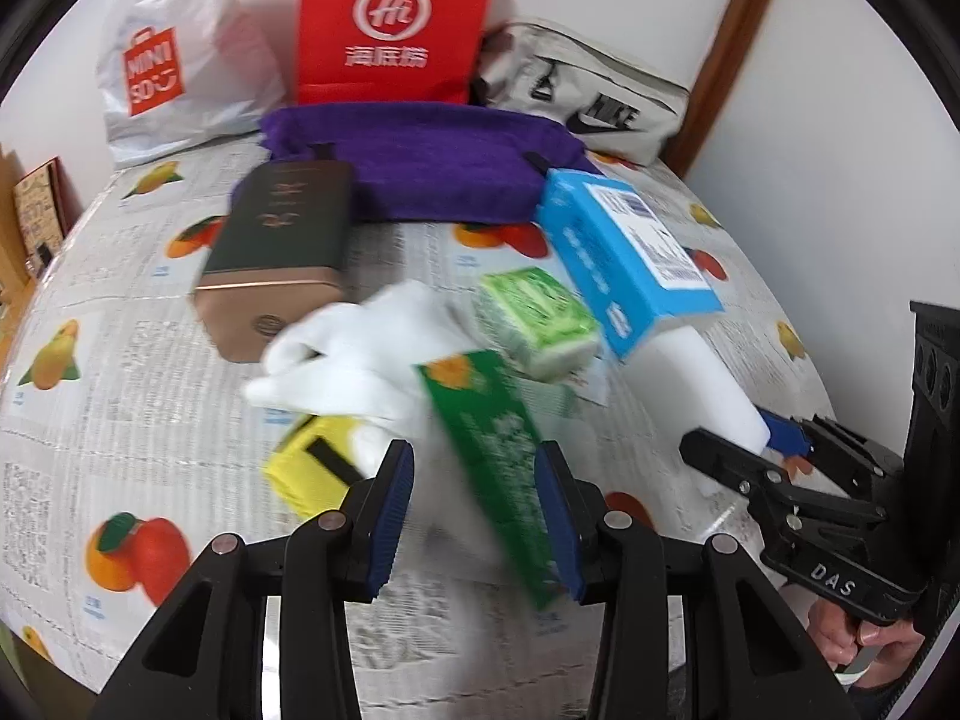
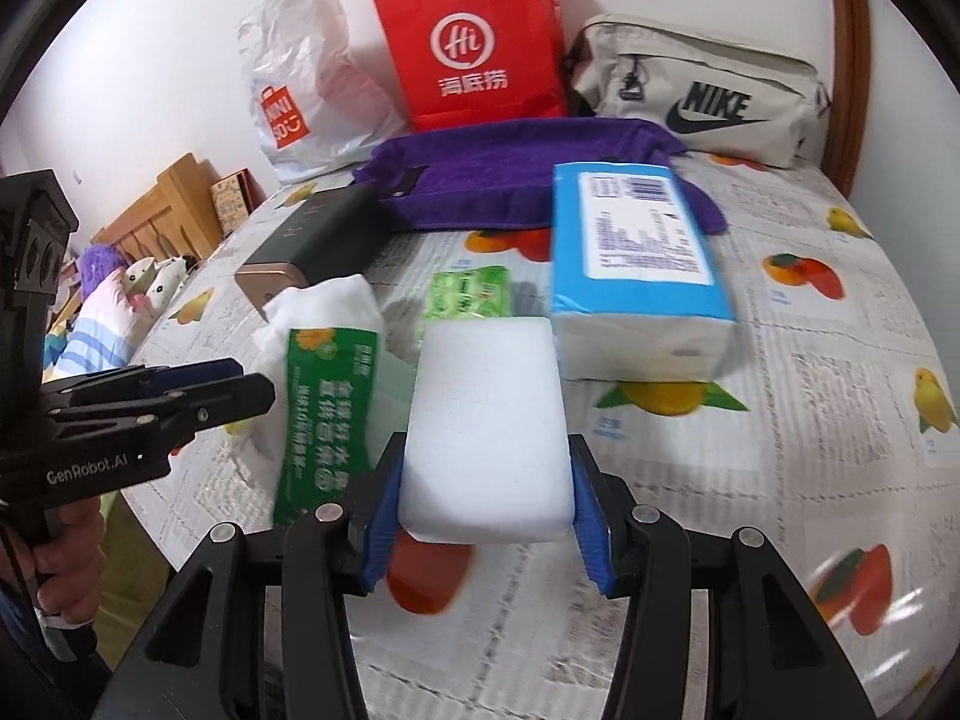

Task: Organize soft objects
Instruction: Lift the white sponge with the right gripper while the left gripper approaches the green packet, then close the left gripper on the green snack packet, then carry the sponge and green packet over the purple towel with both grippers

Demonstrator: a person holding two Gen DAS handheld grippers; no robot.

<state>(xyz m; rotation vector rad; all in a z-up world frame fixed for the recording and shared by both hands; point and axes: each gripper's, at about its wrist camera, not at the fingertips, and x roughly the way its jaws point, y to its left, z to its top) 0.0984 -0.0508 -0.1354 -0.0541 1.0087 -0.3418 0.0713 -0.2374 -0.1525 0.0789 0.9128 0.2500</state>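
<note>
My right gripper (image 2: 483,504) is shut on a white sponge block (image 2: 486,426) and holds it above the table; it also shows in the left wrist view (image 1: 696,384). My left gripper (image 1: 477,510) is open, its jaws on either side of a green packet (image 1: 498,480) that lies over a white cloth (image 1: 360,360). I cannot tell whether the pads touch the packet. A yellow sponge (image 1: 312,468), a green tissue pack (image 1: 537,315), a blue tissue pack (image 1: 624,252) and a purple towel (image 1: 444,168) lie beyond.
A dark green and gold box (image 1: 282,252) lies at the left. A red paper bag (image 1: 390,24), a white Miniso bag (image 1: 174,60) and a grey Nike bag (image 1: 588,96) stand along the back wall. The table has a fruit-print cover (image 1: 120,360).
</note>
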